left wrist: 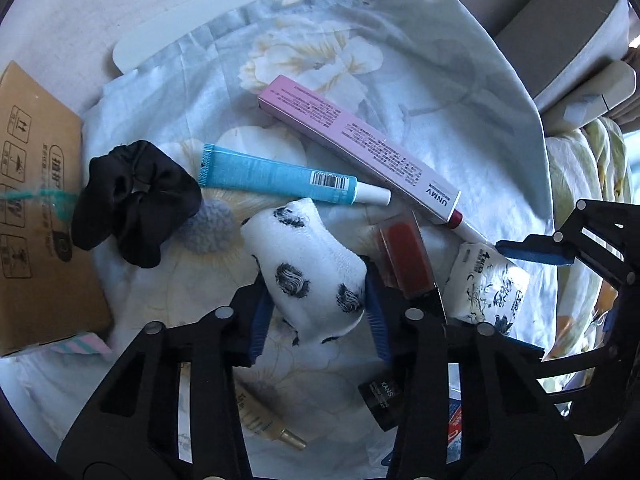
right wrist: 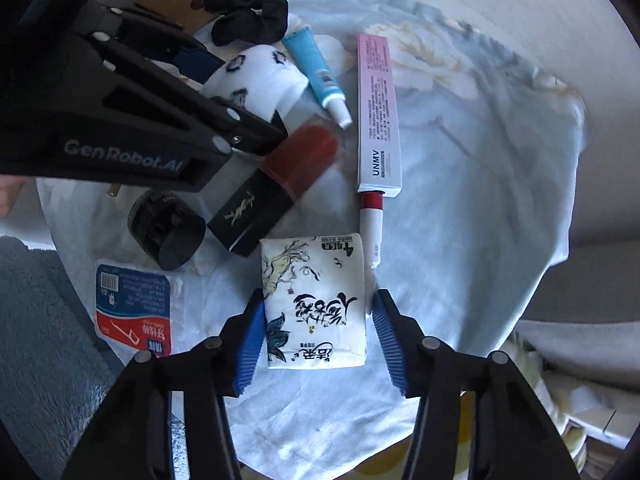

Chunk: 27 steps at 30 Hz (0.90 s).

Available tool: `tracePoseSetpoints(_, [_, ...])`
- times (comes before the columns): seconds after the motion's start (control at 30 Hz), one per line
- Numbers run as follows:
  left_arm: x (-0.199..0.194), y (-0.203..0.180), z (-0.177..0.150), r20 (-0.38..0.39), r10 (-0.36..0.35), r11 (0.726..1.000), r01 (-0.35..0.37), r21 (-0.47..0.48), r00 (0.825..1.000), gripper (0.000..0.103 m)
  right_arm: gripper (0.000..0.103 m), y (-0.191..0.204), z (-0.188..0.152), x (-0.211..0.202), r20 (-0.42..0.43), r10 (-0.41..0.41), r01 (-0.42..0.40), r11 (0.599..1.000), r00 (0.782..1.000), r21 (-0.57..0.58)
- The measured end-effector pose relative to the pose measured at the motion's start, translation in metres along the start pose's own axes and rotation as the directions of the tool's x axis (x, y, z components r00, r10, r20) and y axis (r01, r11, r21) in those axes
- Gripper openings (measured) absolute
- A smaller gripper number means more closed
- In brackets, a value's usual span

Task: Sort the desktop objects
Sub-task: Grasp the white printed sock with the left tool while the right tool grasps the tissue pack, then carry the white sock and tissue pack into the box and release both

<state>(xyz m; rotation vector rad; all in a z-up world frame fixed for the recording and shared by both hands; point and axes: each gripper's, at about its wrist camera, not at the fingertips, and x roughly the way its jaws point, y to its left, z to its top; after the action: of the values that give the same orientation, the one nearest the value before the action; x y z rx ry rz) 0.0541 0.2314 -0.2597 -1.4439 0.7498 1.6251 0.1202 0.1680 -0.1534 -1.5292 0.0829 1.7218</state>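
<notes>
- Left wrist view: a pale blue floral cloth [left wrist: 420, 92] covers the round white table [left wrist: 60, 20]; the objects to sort lie scattered on it.
- Brown printed cardboard box [left wrist: 36, 208] sits at the cloth's left edge, touching a black fabric scrunchie [left wrist: 132, 200].
- Long pink carton marked UNMV [left wrist: 360, 140] lies diagonally, with a red-and-white lip pen [right wrist: 370, 220] at its lower end; a light blue squeeze tube with white cap [left wrist: 280, 178] lies beside it.
- Left gripper [left wrist: 316, 300] points steeply down; its blue pads press both sides of a rolled white sock with black spots [left wrist: 308, 264].
- Right wrist view: right gripper [right wrist: 318, 332] straddles a white tissue pack with black ink print [right wrist: 316, 300]. The left pad touches the pack; whether the right pad presses it cannot be told.
- Black-cased red lipstick [right wrist: 276, 184], black cylindrical jar [right wrist: 168, 230] and a blue-and-red floss packet [right wrist: 134, 312] lie left of the pack.
</notes>
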Motion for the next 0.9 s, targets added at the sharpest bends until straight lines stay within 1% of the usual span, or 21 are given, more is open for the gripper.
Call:
tracePoseSetpoints(0.13, [-0.012,0.003,-0.001,0.017,0.014,1.0,-0.015,0.014,1.0,0.035,0.046,0.003,0.003,-0.005,-0.004,-0.016,0.016,1.0,1.0,-0.009])
tracePoseSetpoints(0.17, [-0.016,0.004,-0.001,0.021,0.012,1.0,-0.012,0.013,1.0,0.035,0.042,0.004,0.003,-0.007,-0.001,-0.014,0.014,1.0,1.0,-0.009])
tracePoseSetpoints(0.37, [-0.038,0.012,0.0,0.049,0.003,1.0,-0.003,0.014,0.999,0.034,0.042,0.005,0.002,-0.014,-0.018,-0.036,0.036,0.999,0.999,0.017])
tracePoseSetpoints(0.53, [-0.059,0.016,-0.001,0.074,-0.014,0.999,0.012,0.035,0.997,0.034,0.042,0.001,0.0,-0.029,0.005,-0.021,0.021,0.996,1.0,0.086])
tracePoseSetpoints(0.67, [-0.079,0.021,0.012,0.099,-0.038,0.999,0.034,0.041,0.994,0.034,0.042,0.001,0.001,-0.045,0.02,-0.031,0.029,0.992,0.999,0.122])
tracePoseSetpoints(0.77, [-0.091,0.02,0.025,0.124,-0.059,0.998,0.055,0.04,0.99,0.034,0.041,0.002,0.004,-0.059,0.033,-0.043,0.037,0.988,0.999,0.152])
tracePoseSetpoints(0.87, [-0.105,0.027,0.03,0.155,-0.073,0.997,0.067,0.038,0.985,0.034,0.042,0.001,0.008,-0.073,0.049,-0.053,0.044,0.983,0.997,0.179])
tracePoseSetpoints(0.9, [-0.112,0.03,0.031,0.168,-0.075,0.997,0.07,0.036,0.983,0.034,0.042,-0.002,0.015,-0.078,0.056,-0.053,0.042,0.98,0.997,0.192])
